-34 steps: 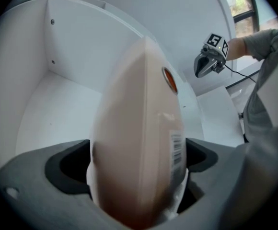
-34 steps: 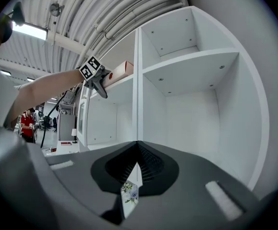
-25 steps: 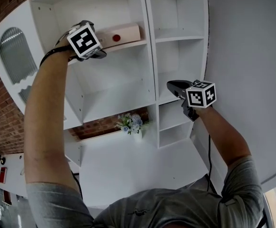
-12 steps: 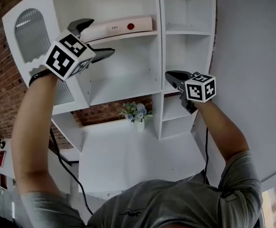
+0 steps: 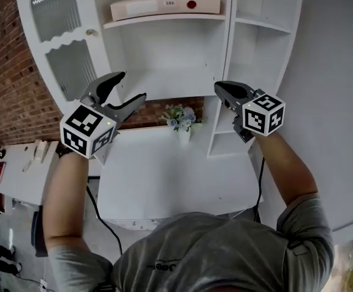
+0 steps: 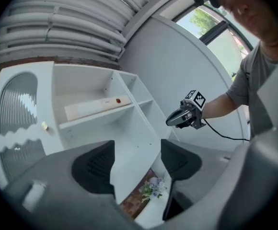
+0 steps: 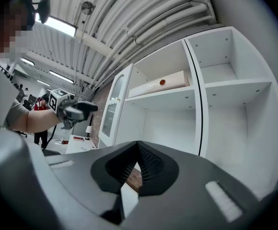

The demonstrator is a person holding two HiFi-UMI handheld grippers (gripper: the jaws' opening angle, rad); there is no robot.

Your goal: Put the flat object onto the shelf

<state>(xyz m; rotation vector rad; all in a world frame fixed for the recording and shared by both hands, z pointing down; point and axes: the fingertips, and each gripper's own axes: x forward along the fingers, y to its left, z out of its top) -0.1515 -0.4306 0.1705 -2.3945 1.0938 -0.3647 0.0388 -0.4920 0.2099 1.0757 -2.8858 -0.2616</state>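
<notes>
Flat object [image 5: 164, 6] lies on upper shelf [image 5: 164, 20], top centre of frame; we judge placing done. Left gripper [image 5: 131, 87], mid-left: jaws part-way apart, just been closing, nothing between. Right gripper [image 5: 220, 87], mid-right: jaws together, empty. We'd keep both off shelf edge and away from flower vase [image 5: 182, 121] on desk [image 5: 164, 175].

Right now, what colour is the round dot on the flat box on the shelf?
Red; the dot on the flat box shows best in the head view.
</notes>
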